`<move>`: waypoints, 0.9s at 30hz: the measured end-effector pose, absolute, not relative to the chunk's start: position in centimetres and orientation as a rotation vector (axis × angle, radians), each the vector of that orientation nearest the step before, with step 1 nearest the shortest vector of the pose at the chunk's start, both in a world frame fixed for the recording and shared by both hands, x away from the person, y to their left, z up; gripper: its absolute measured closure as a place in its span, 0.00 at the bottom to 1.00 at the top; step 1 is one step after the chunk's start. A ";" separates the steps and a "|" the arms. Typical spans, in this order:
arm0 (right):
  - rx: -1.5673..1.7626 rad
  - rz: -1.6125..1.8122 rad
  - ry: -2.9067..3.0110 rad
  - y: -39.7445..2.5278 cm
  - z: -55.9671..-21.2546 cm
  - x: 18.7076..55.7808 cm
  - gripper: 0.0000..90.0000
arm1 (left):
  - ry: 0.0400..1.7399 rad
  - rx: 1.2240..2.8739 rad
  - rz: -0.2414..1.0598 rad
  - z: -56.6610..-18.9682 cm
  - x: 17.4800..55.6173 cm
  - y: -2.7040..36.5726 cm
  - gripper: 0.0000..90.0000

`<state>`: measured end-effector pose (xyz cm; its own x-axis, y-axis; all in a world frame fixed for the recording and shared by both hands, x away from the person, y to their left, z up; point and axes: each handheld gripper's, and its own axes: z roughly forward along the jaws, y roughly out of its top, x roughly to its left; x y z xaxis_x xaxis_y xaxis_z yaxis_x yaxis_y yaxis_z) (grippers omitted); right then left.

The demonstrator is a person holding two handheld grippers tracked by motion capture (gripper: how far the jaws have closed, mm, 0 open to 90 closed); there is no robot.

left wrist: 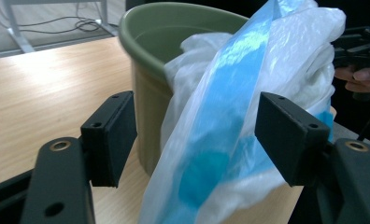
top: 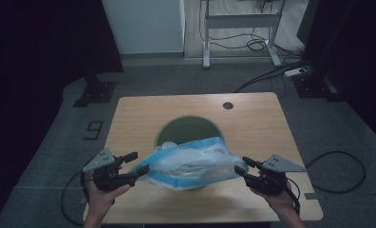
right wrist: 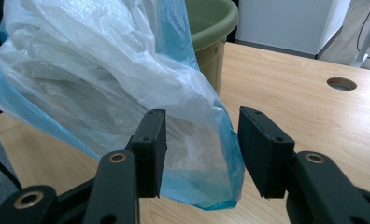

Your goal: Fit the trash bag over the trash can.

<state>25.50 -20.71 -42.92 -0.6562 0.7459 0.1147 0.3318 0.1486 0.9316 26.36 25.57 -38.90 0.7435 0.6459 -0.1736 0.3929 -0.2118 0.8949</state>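
Step in hand, as judged: lining the bin (top: 188, 129) with the bag (top: 191, 164). The green bin stands upright near the middle of the worktop (top: 129, 114). The blue-and-clear bag lies draped over the bin's near rim, bunched, part of it hanging down the bin's near wall toward the worktop; its mouth is not yet spread around the rim.

Left gripper (top: 139, 162): at the bag's left end. In the left gripper view the jaws stand wide apart, with a blue fold of the bag (left wrist: 220, 121) running between the pads (left wrist: 288, 135), apparently clear of both. Not gripping.

Right gripper (top: 241, 165): at the bag's right end. In the right gripper view the jaws are parted, with the bag's (right wrist: 127, 84) lower corner between the pads (right wrist: 150, 149); the film seems to brush the left pad, but no pinch is shown. Open.

Progress: early. Bag is at the bin, not seated in it.

Next move, judged: each gripper should close on a single layer of the bag's edge, not the whole bunch, then both draw apart to open the mouth and lower it over the rim. Risk: thin film slips or both layers get caught, keeping the mouth shut; light bin may shift if the bag drags on it.
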 end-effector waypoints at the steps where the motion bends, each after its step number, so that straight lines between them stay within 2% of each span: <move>1: 1.031 1.512 2.063 -20.8 -42.8 25.7 0.58 | 0.782 1.868 0.290 -38.7 26.9 24.8 0.32; 4: 1.037 1.508 2.062 -20.9 -42.7 26.0 0.58 | 0.761 1.903 0.274 -38.6 27.7 23.9 0.33; 7: 1.045 1.514 2.055 -21.1 -42.6 26.2 0.57 | 0.748 1.918 0.268 -38.7 28.4 23.2 0.40; 9: 1.045 1.518 2.052 -21.1 -42.5 26.2 0.57 | 0.743 1.920 0.278 -38.7 28.4 23.0 0.51; 13: 1.031 1.525 2.048 -21.2 -42.1 26.2 0.56 | 0.726 1.898 0.294 -38.5 28.3 23.0 0.79; 17: 1.019 1.554 2.036 -21.5 -41.5 26.1 0.50 | 0.736 1.878 0.284 -38.2 28.4 23.2 0.97; 20: 1.019 1.577 2.027 -21.7 -41.0 26.1 0.46 | 0.753 1.867 0.285 -38.1 28.7 23.2 1.00; 27: 0.997 1.619 2.037 -21.6 -40.0 26.6 0.42 | 0.779 1.848 0.303 -38.0 29.2 23.1 1.00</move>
